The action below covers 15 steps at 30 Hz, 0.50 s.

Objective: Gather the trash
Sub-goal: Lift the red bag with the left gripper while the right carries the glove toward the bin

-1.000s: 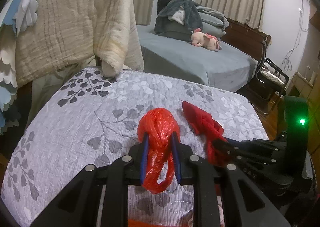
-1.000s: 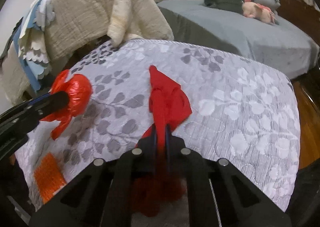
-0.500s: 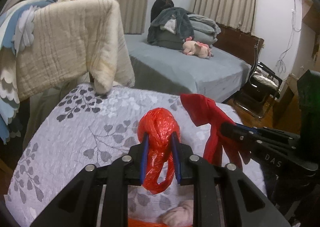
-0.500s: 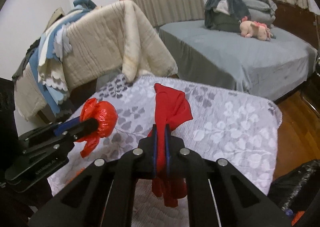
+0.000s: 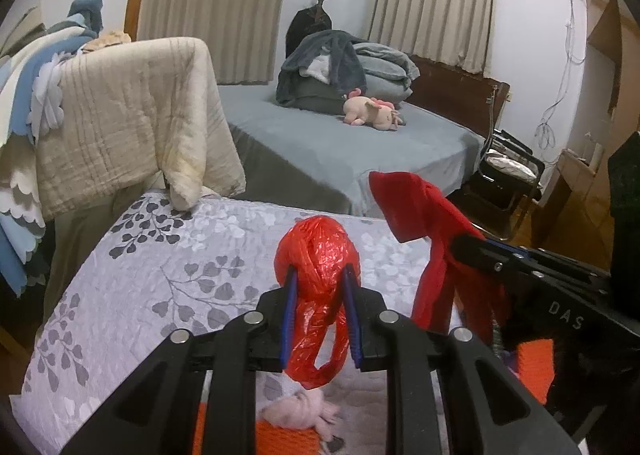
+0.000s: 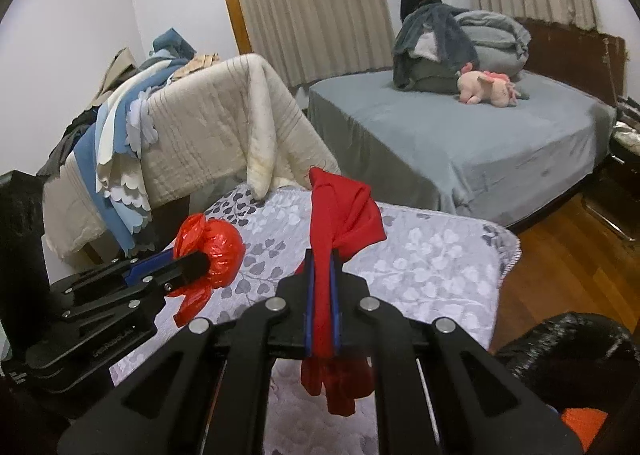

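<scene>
My left gripper (image 5: pixel 318 281) is shut on a crumpled red plastic bag (image 5: pixel 318 255) and holds it above the leaf-patterned grey quilt (image 5: pixel 160 263). The bag also shows in the right wrist view (image 6: pixel 216 249). My right gripper (image 6: pixel 321 259) is shut on a red cloth (image 6: pixel 340 211), lifted clear of the quilt (image 6: pixel 432 255). The cloth also shows in the left wrist view (image 5: pixel 416 203), to the right of the bag. A pinkish crumpled wad (image 5: pixel 298 411) and an orange piece (image 5: pixel 280 437) lie on the quilt below my left gripper.
A chair back draped with cream and blue blankets (image 5: pixel 120 119) stands at the left. A grey bed (image 6: pixel 460 135) with piled bedding and a pink plush toy (image 6: pixel 486 89) lies behind. A black bag (image 6: pixel 568 355) sits low on the right over wooden floor.
Both grippers have risen off the quilt, carrying the red bag and the red cloth up with them. The cloth now hangs free instead of lying on the quilt.
</scene>
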Each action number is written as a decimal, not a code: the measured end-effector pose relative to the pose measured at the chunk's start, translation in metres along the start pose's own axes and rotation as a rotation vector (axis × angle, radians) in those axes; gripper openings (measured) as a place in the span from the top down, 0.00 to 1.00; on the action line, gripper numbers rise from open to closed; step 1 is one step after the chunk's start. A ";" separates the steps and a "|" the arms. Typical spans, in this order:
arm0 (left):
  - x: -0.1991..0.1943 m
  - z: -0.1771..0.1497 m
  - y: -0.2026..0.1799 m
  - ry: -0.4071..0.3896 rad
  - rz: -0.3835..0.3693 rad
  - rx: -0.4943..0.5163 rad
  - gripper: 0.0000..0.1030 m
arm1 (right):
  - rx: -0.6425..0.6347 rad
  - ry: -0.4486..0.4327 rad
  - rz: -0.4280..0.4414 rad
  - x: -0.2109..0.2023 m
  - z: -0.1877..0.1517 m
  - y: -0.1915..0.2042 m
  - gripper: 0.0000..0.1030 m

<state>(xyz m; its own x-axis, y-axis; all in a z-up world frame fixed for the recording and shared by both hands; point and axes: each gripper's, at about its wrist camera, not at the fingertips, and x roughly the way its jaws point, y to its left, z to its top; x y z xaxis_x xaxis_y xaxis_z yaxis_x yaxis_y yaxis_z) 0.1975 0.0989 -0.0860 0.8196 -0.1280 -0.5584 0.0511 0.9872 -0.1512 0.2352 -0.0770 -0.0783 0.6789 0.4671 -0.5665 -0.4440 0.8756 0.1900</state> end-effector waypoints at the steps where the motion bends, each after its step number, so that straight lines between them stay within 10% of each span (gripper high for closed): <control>1: -0.003 0.000 -0.003 -0.003 -0.002 -0.001 0.79 | 0.001 -0.005 -0.005 -0.006 -0.001 -0.001 0.94; 15: -0.045 -0.011 -0.071 -0.027 -0.075 0.042 0.79 | 0.025 -0.068 -0.080 -0.096 -0.023 -0.032 0.94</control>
<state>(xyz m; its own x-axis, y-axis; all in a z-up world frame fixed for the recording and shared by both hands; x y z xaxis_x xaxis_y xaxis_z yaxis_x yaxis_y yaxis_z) 0.1510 0.0334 -0.0588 0.8276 -0.1994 -0.5247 0.1360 0.9782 -0.1571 0.1707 -0.1522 -0.0482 0.7501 0.4024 -0.5248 -0.3728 0.9127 0.1670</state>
